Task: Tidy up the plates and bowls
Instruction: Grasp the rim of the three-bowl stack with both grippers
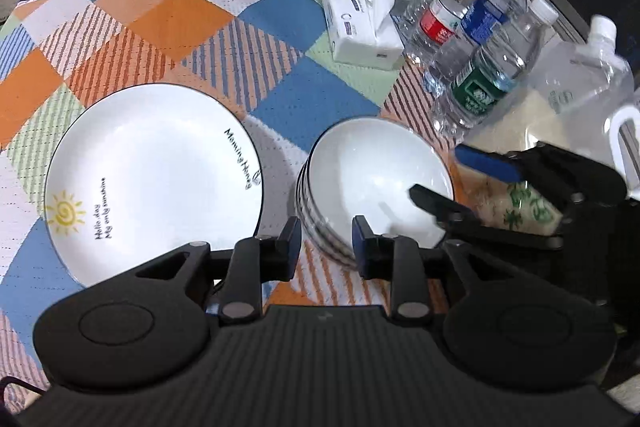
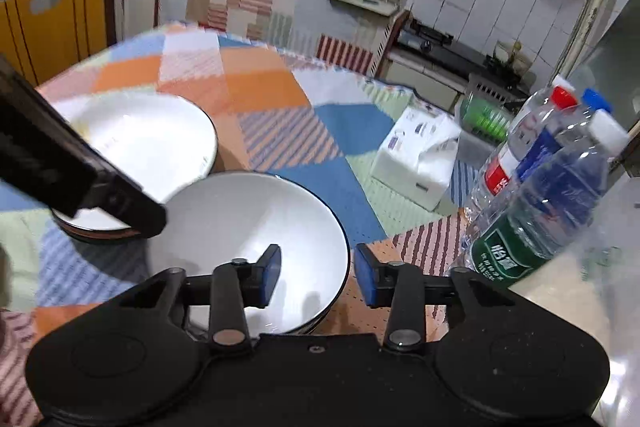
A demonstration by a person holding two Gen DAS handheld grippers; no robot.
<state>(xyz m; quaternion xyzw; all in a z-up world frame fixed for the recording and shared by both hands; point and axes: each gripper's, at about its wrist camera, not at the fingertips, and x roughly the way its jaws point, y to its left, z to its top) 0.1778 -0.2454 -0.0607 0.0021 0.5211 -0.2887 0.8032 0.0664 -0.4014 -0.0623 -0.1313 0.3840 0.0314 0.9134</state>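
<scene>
From your left wrist, the left gripper [image 1: 326, 247] hangs with jaws parted and empty over the near rim of the stacked bowls [image 1: 376, 183], just beside the plate [image 1: 152, 183] on the checked tablecloth [image 1: 280, 83].

From your right wrist, the right gripper [image 2: 316, 277] stands released, its jaws either side of the bowls' [image 2: 248, 223] rim without pressing. Glazed ceramic: likely stiff, slippery, breakable, heavy when stacked. Pinch the rim squarely.

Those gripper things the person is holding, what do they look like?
Each is matte black plastic. The left gripper and right gripper have a ribbed body, two round discs at the sides, hinged link arms with silver pins, and two short fingers faced with blue pads. No hand or sleeve shows.
</scene>
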